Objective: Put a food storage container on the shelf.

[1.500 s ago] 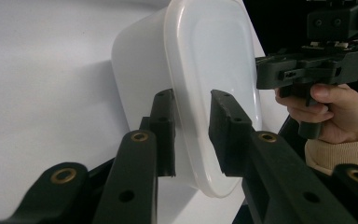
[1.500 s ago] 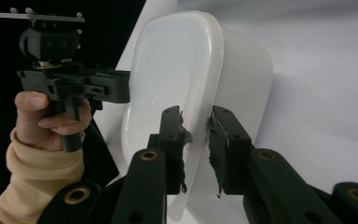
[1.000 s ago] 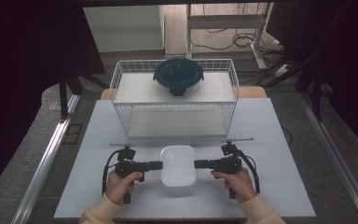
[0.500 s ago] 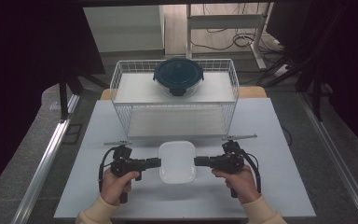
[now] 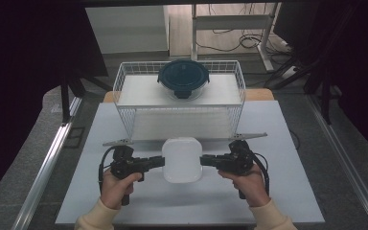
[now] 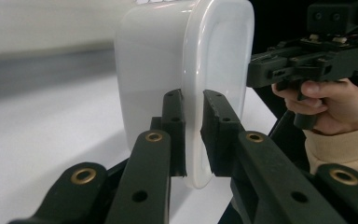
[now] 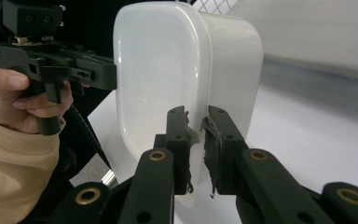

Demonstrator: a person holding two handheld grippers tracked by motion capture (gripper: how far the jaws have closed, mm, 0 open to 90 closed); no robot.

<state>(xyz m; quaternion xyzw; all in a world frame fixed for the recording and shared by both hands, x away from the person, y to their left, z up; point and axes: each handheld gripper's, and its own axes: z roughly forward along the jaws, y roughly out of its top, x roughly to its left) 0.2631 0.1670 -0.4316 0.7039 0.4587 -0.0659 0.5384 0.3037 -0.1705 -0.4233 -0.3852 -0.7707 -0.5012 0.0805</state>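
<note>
Both grippers are on the white tub (image 5: pixel 182 159), one at each side. The left gripper (image 5: pixel 160 162) has its jaws clamped on the tub's rim, and in the left gripper view that rim (image 6: pixel 196 140) runs straight between the two pads. The right gripper (image 5: pixel 203 160) does the same on the opposite edge; in the right gripper view its jaws are pinched on the rim (image 7: pixel 196 140), with the pad lining looking frayed. So that is a two-handed grip, both sets of jaws closed on the tub.

The tub sits between the hands at the near middle of the surface (image 5: pixel 287 191), just in front of the wire basket (image 5: pixel 124 91). The gripper views suggest its base is clear of the surface, carried and not resting, though the high view alone cannot settle that. Inside the basket, at the back, sits a round container with a dark lid (image 5: pixel 183 79).

My read: this is the carry step, the tub lifted and about to head for the basket. The next move calls for enough height to clear the basket's near wall, then a forward travel with both hands in step, held level so the rim does not twist out of either grip. The free space lies in front of the dark-lidded container, so the tub wants to come down short of it.
</note>
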